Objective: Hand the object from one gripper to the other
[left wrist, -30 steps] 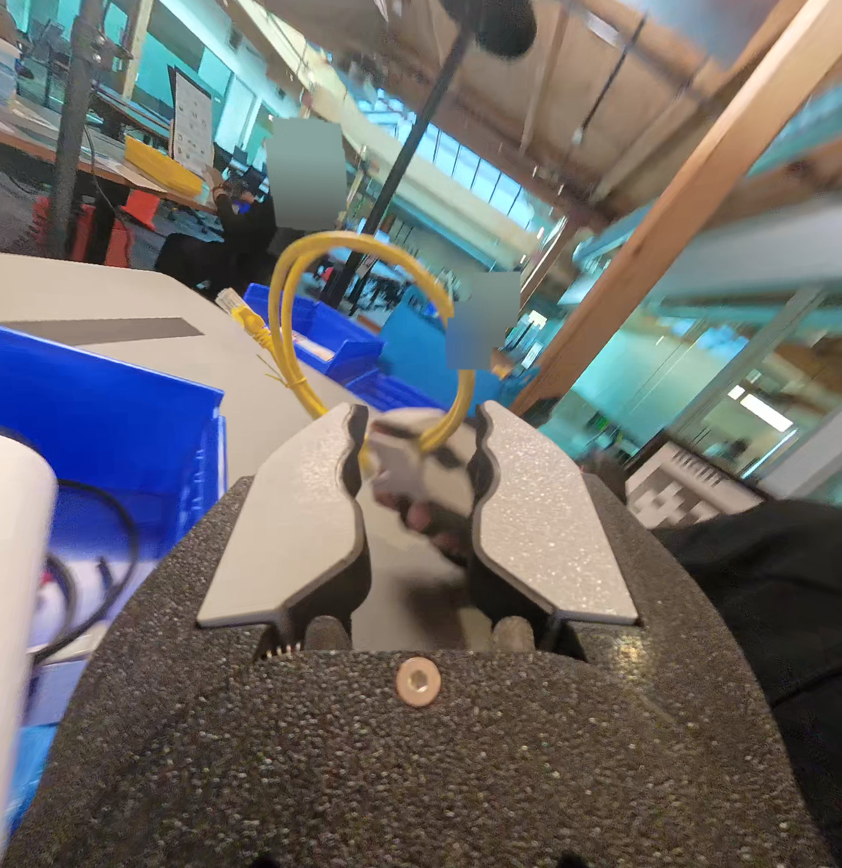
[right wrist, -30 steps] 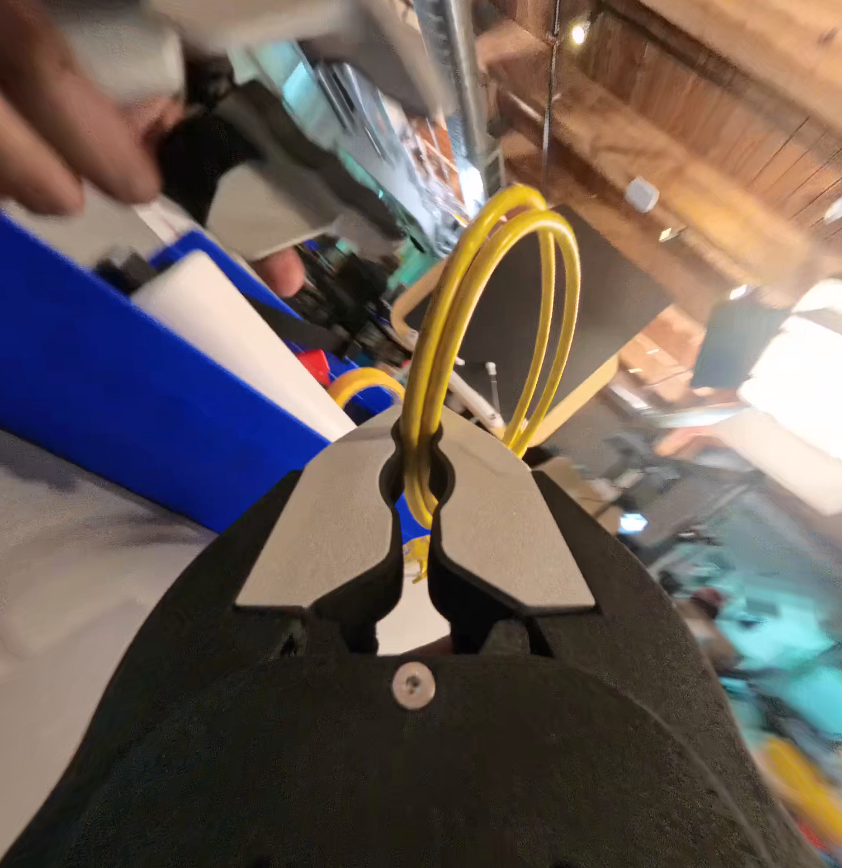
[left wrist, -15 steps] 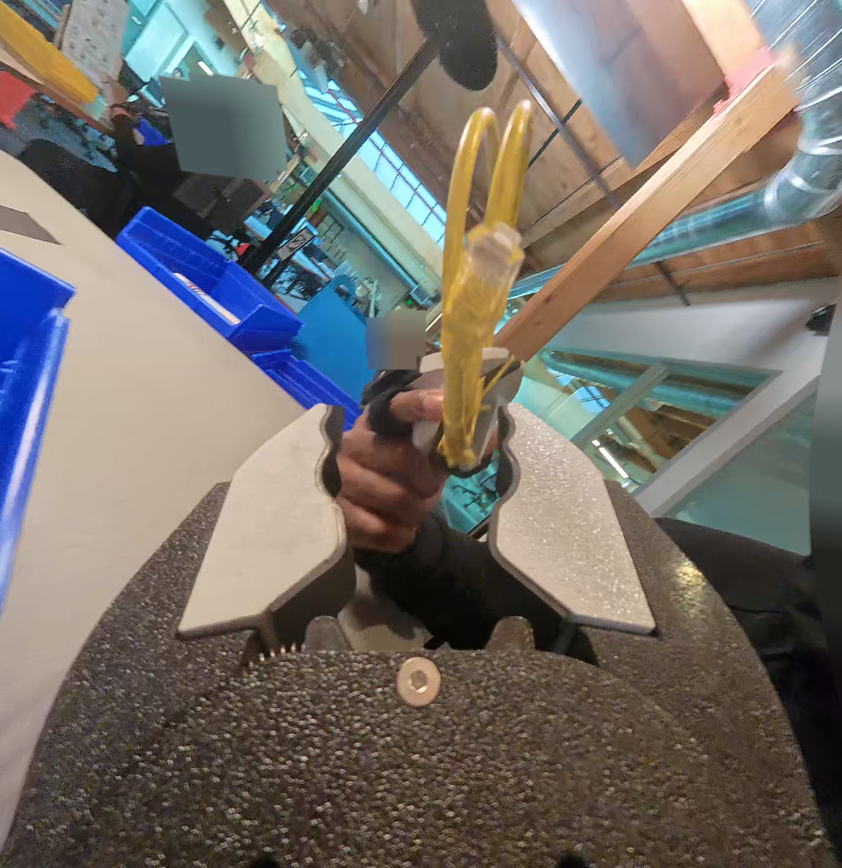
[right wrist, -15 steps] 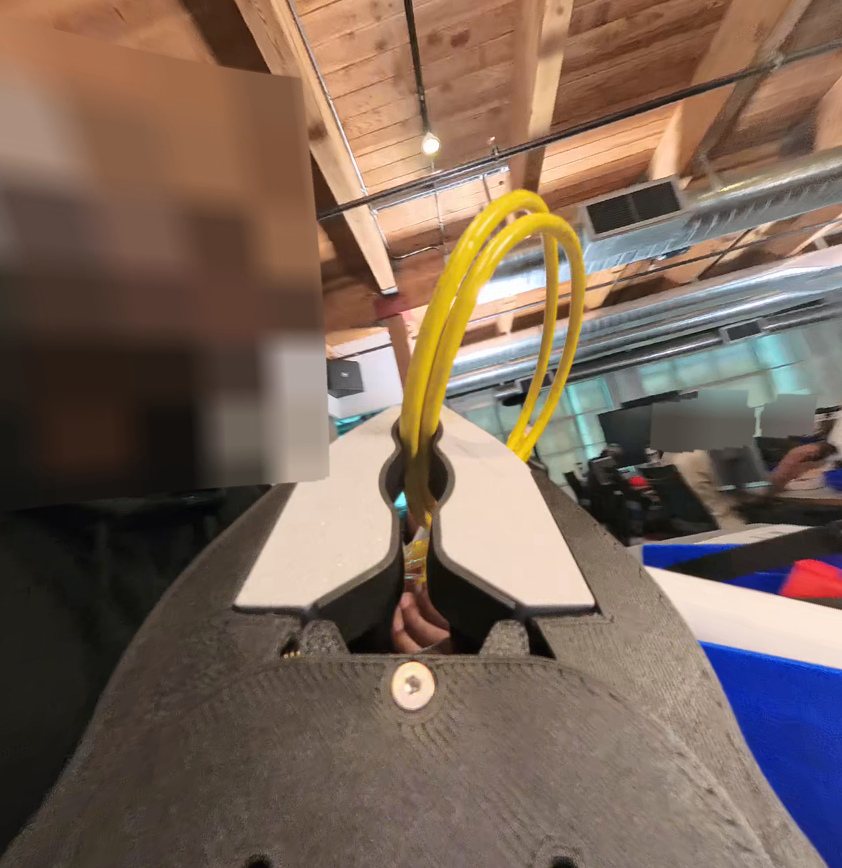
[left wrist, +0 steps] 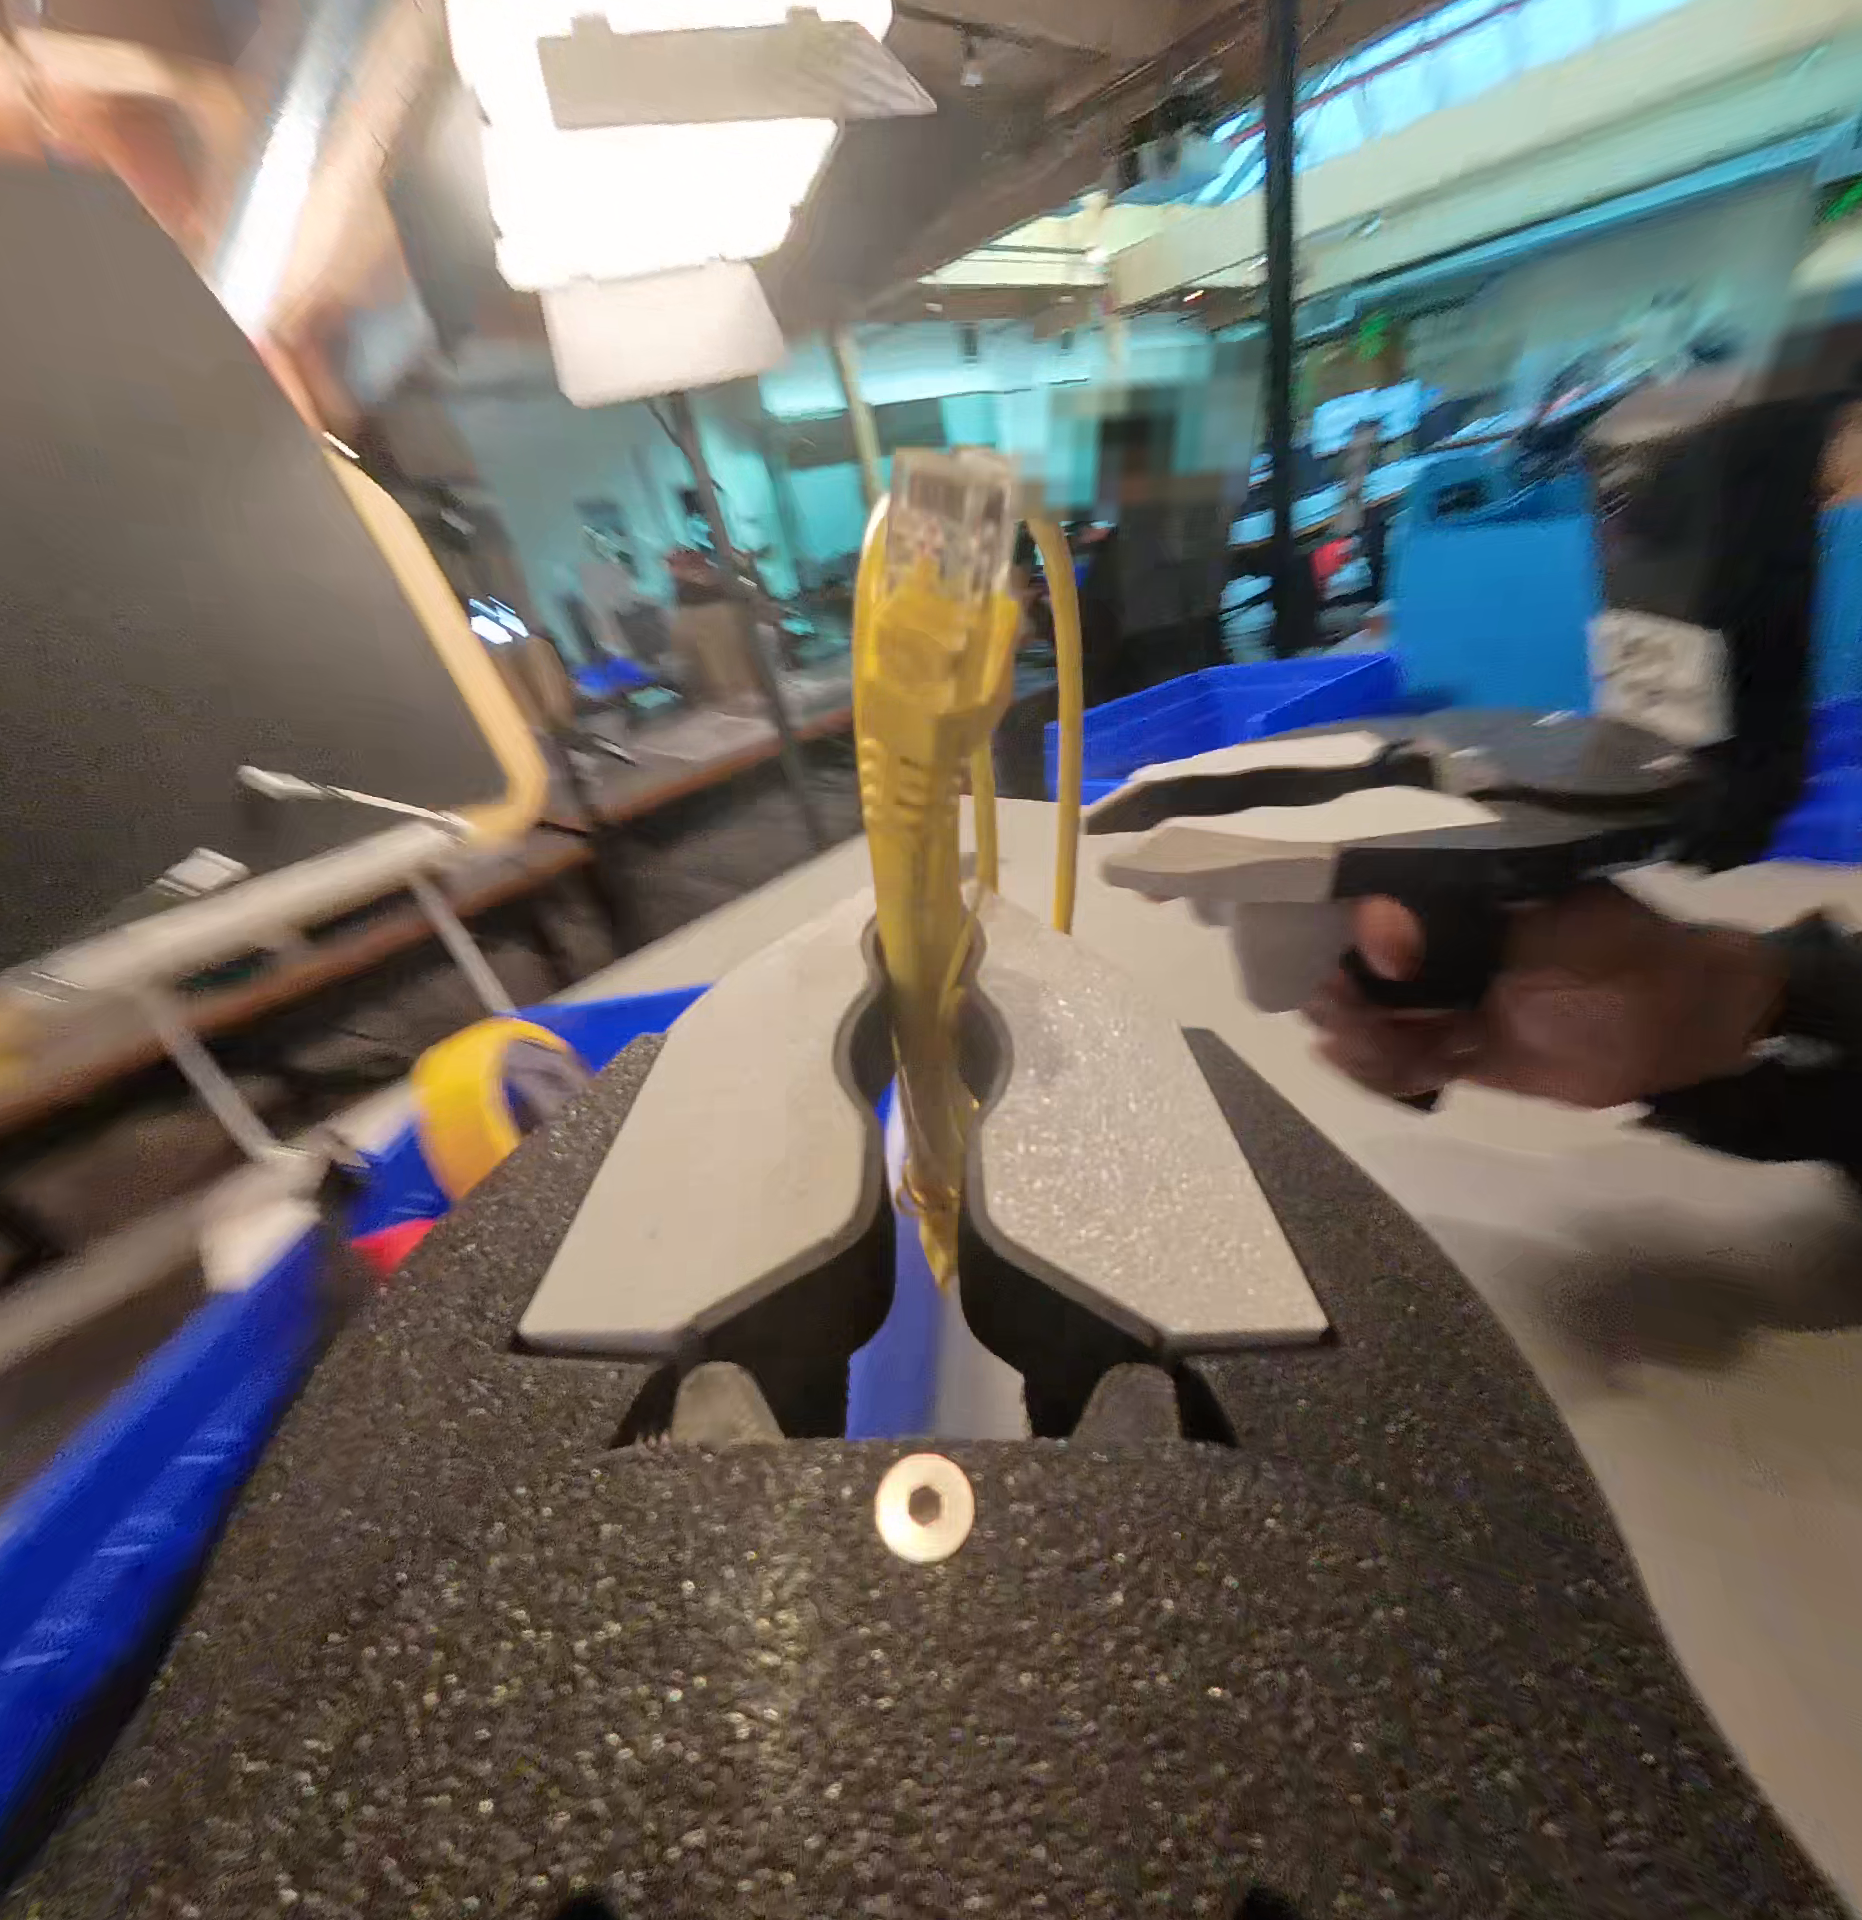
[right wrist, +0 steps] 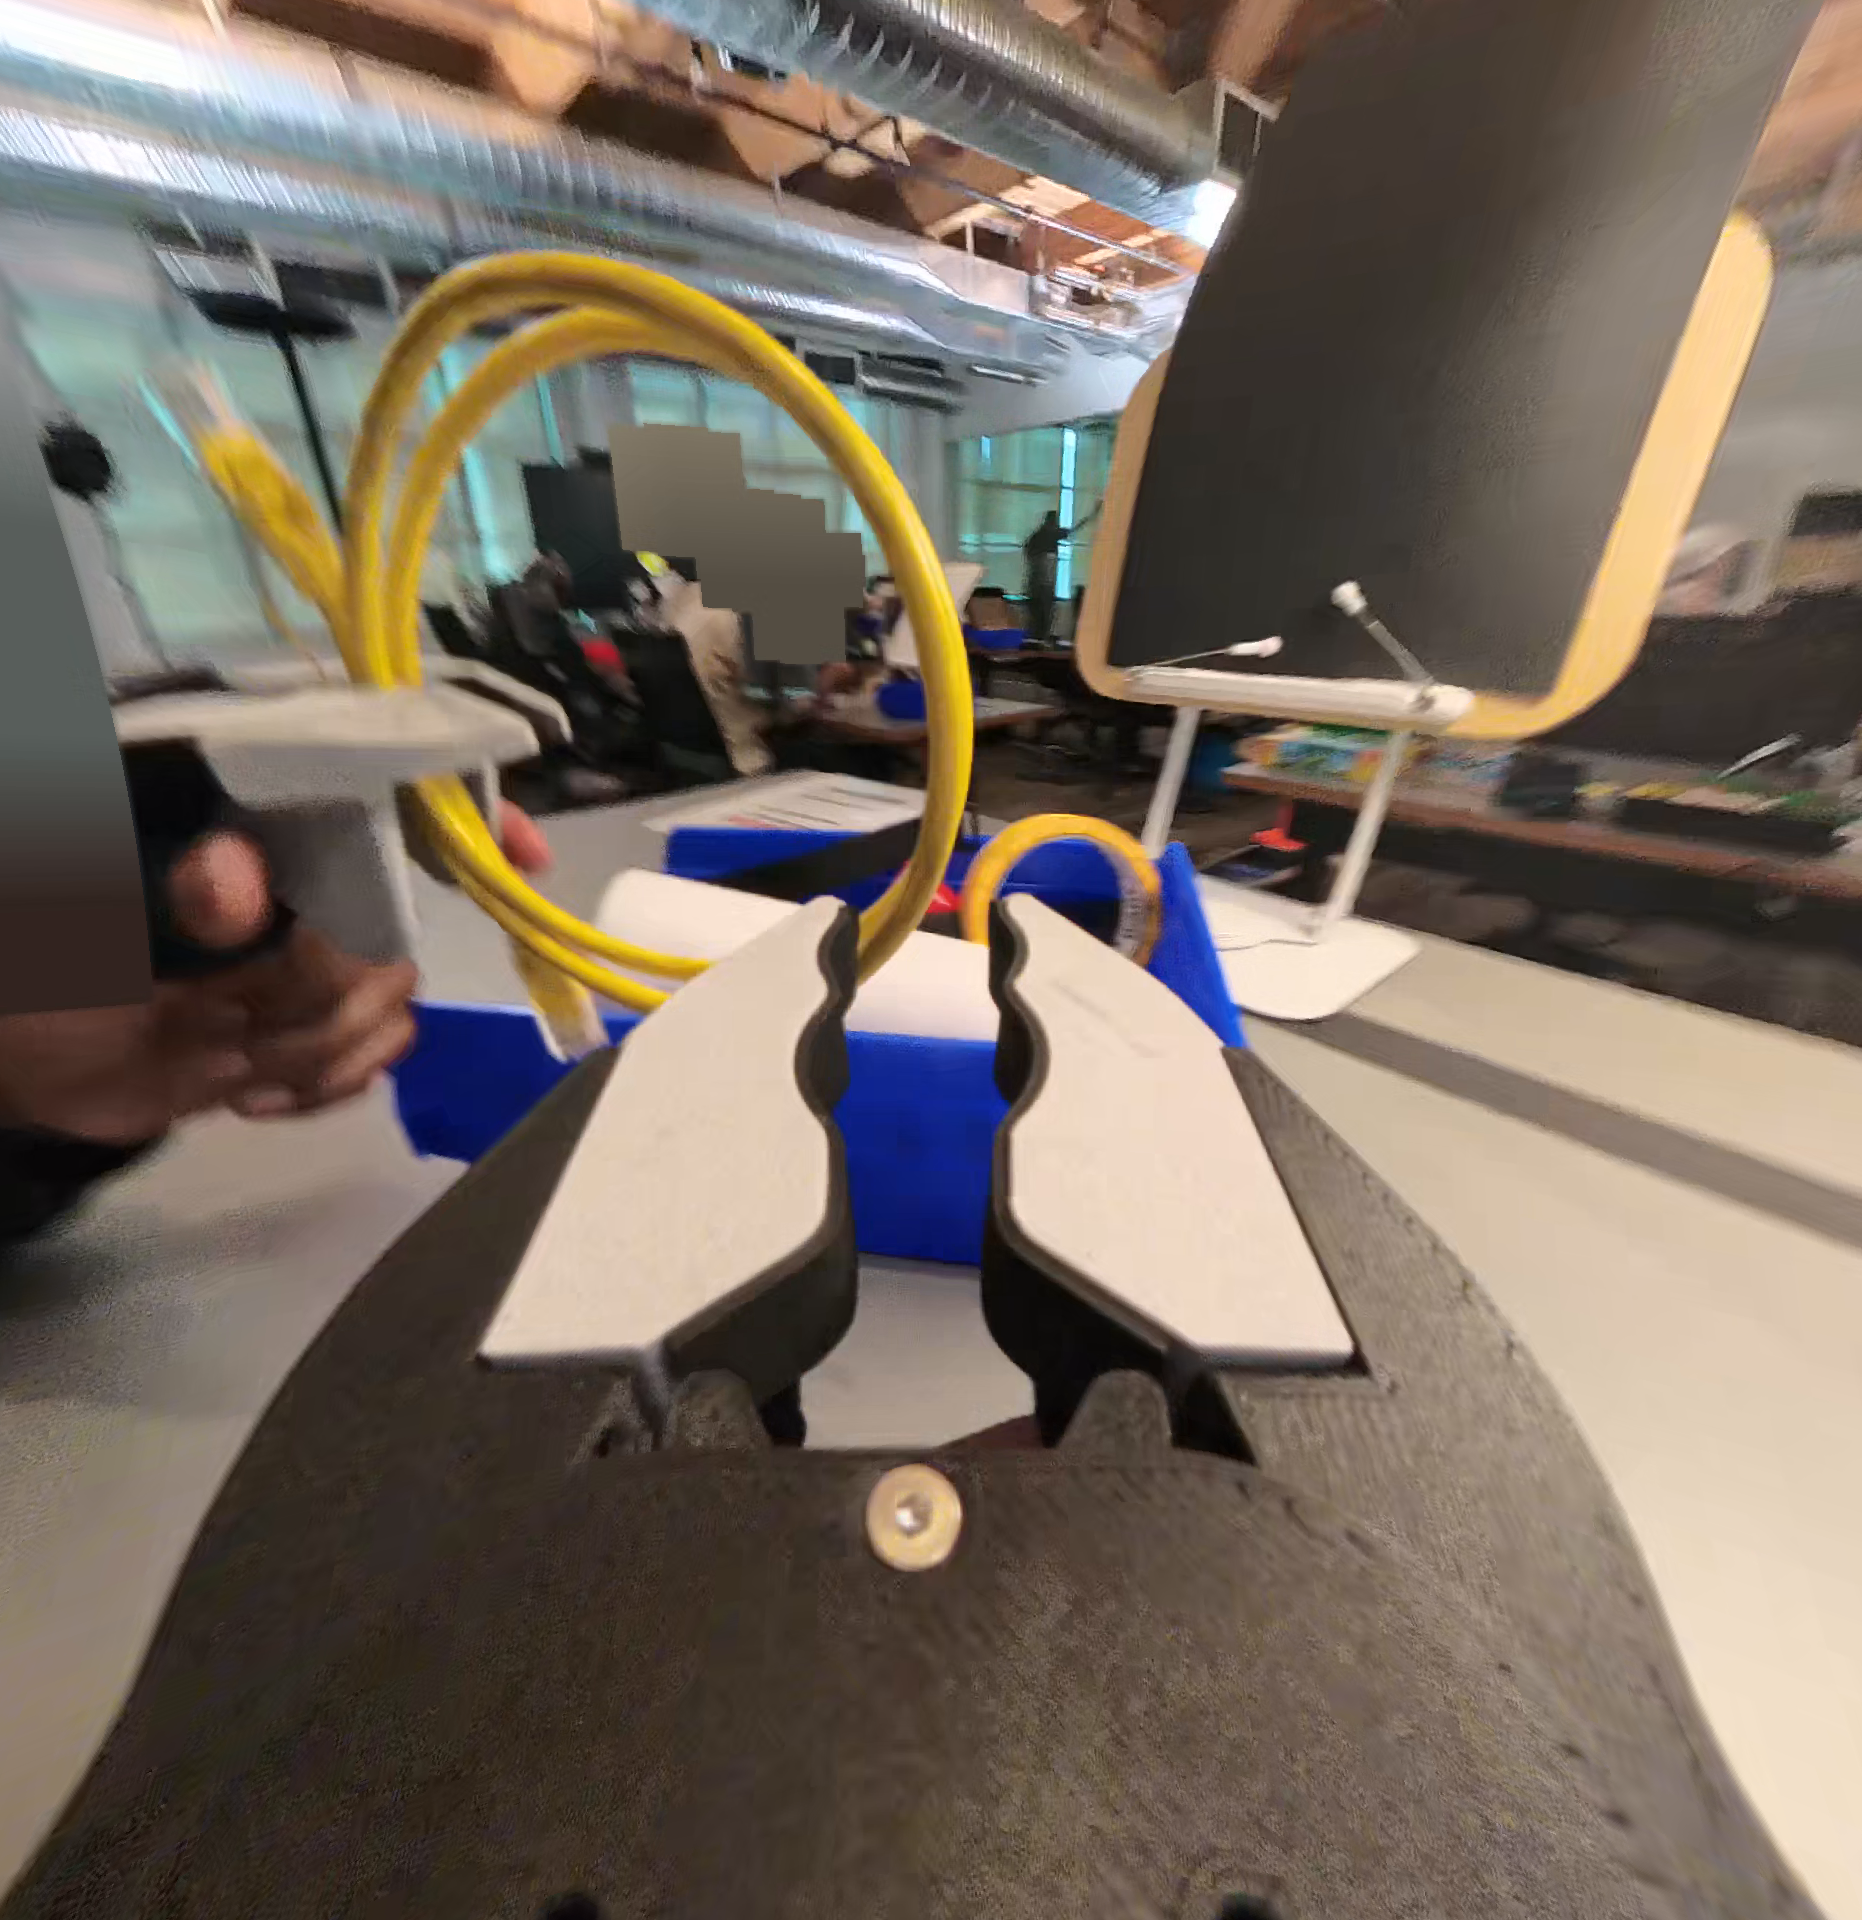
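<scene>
A coiled yellow network cable stands up between the fingers of my left gripper, which is shut on it; its clear plug points up. In the right wrist view the same cable hangs as a round coil from the left gripper at the left, held by a hand. My right gripper is open and empty, just right of the coil. It also shows in the left wrist view at the right, apart from the cable, jaws parted.
A blue bin with a white roll and a yellow tape roll stands on the grey table ahead of the right gripper. A black board on a white stand is behind it. More blue bins lie farther back.
The cable has gone from the right gripper to the left. The left gripper closed on it; the right gripper opened and drew away to the side.
</scene>
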Demonstrator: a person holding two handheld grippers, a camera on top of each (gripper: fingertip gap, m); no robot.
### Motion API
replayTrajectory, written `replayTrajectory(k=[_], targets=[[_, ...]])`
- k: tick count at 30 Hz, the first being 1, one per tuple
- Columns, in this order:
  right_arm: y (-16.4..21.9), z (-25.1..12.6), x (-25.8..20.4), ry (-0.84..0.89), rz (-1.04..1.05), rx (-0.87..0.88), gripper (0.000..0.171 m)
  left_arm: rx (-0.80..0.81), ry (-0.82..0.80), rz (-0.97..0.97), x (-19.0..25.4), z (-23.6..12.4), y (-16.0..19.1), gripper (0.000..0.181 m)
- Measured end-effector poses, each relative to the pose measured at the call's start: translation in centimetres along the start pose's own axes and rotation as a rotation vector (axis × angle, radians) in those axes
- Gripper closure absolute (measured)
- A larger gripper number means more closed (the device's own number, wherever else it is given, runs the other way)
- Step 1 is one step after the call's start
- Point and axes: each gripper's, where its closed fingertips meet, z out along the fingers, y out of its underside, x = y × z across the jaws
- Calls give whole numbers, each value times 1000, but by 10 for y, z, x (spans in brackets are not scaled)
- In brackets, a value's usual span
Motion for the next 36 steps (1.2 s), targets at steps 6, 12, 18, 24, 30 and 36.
replayTrajectory(k=[6, 12, 18, 24, 30, 36], targets=[[11, 2, -22, 99, -440, -73, 146, 42, -153, 376, 0, -5, -9, 174], [10, -7, -57, -69, -255, -33, 145, 116, -309, 719, 3, -12, -19, 174], [-2, -13, -88, -310, 147, 30, 133, 79, -403, 1040, -8, -10, -13, 173], [-25, -11, -90, -566, 728, 92, 115, 142, -283, 1342, 12, -4, 7, 174], [-8, -4, -77, -523, 827, 29, 157, 105, -186, 1423, 16, 1, 28, 174], [-7, -7, -80, -438, 381, -31, 165, -152, 44, 1161, 3, 3, 61, 137]])
